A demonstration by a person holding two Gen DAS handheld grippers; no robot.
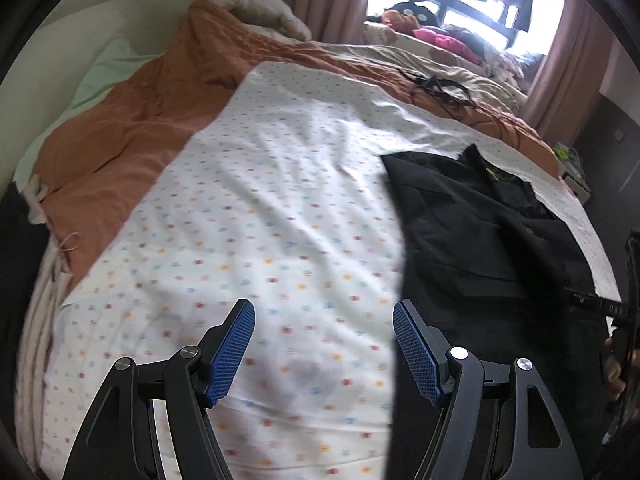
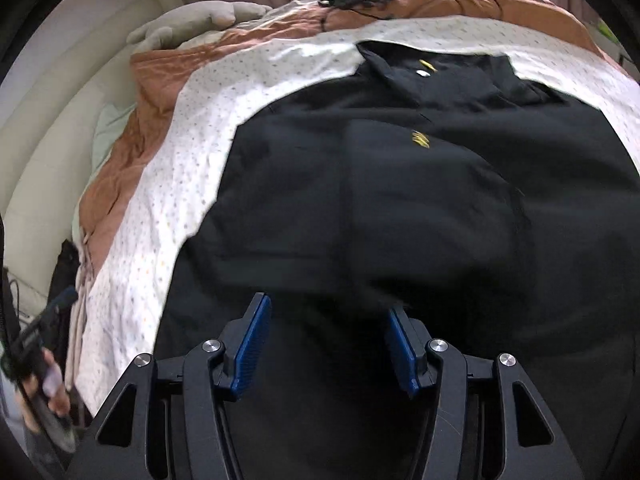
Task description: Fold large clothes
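My left gripper (image 1: 324,346) hangs wide open over the dotted sheet (image 1: 256,216), gripping nothing. My right gripper (image 2: 328,340) is spread wide too, above the black shirt (image 2: 400,200) lying flat on that sheet. Beyond it lies the orange blanket (image 1: 132,128).

Both views look forward and down along their own fingers at the bed (image 1: 280,200). The left wrist view faces the dotted sheet (image 1: 260,240), the right sits close above the black garment (image 2: 400,208); both share sheet, garment and orange blanket (image 1: 132,120)
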